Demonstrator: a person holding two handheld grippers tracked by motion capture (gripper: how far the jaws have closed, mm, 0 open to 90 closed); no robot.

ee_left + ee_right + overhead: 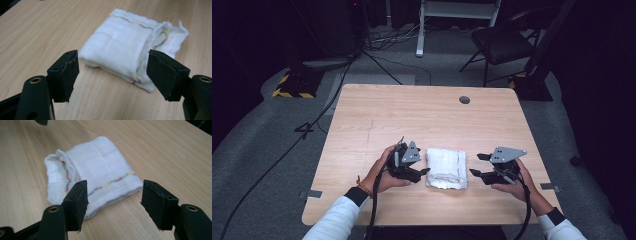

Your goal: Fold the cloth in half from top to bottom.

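A folded white cloth (446, 168) lies flat on the near half of a light wooden desk (412, 115), a little right of the desk's middle line and between two handheld claws. In the high view the cloth is a thick, roughly rectangular bundle, slightly longer from front to back than from side to side, so its long axis runs away from the person. A line of multicoloured stitching (112, 182) runs near its hem. In the left gripper view the cloth (130, 50) shows loose, frayed layers at its far right corner. In the right gripper view the cloth (92, 175) shows an open, rumpled fold at its left end.

The left claw (424, 174) sits just beside the cloth's left edge, pointing right toward it. Its jaws stand well apart with nothing between them, and the pads (65, 75) press on nothing. The cloth lies just beyond the tips.

The right claw (478, 164) sits just beside the cloth's right edge, pointing left toward it. Its jaws are also spread wide and hold nothing. One pad (76, 203) overlaps the cloth's near edge in its own view, but whether it touches cannot be told.

Each claw is held in a hand wearing a white sleeve (337, 220).
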